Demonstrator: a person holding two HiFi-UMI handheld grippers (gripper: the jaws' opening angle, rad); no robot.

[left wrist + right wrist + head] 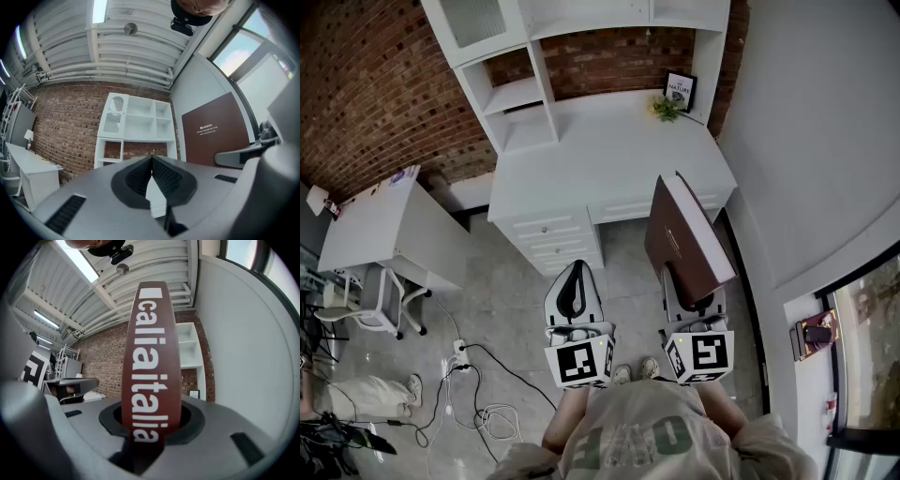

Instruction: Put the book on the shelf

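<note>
The right gripper [692, 298] is clamped on a large dark brown hardcover book [684, 239]. Its 2 jaws press on the book's lower end, 1 against each cover, standing about as far apart as the book is thick. In the right gripper view the spine [150, 357] faces the camera and rises straight up from between the jaws, with white lettering running along it. The book is held upright in the air, not on any shelf. In the head view it shows against the near right corner of the white desk [609, 155], with its top leaning slightly left.

The left gripper [577, 281] is level with the right one and just to its left. Its jaws are closed tip to tip with nothing between them, as the left gripper view shows [152, 161]. From there the book's brown cover [215, 129] is seen at the right, in front of a plain white wall.

A white shelf unit with open compartments [525, 94] stands along the desk's far edge against a red brick wall [375, 84]. At the desk's far right corner are a small black-framed picture [680, 89] and a sprig of green and yellow plant [666, 108] just beside it. White drawers [548, 239] sit under the near left edge.

A second white table [384, 230] stands further left, with a white chair [380, 300] at its near edge and cables [478, 394] on the grey floor nearby.
</note>
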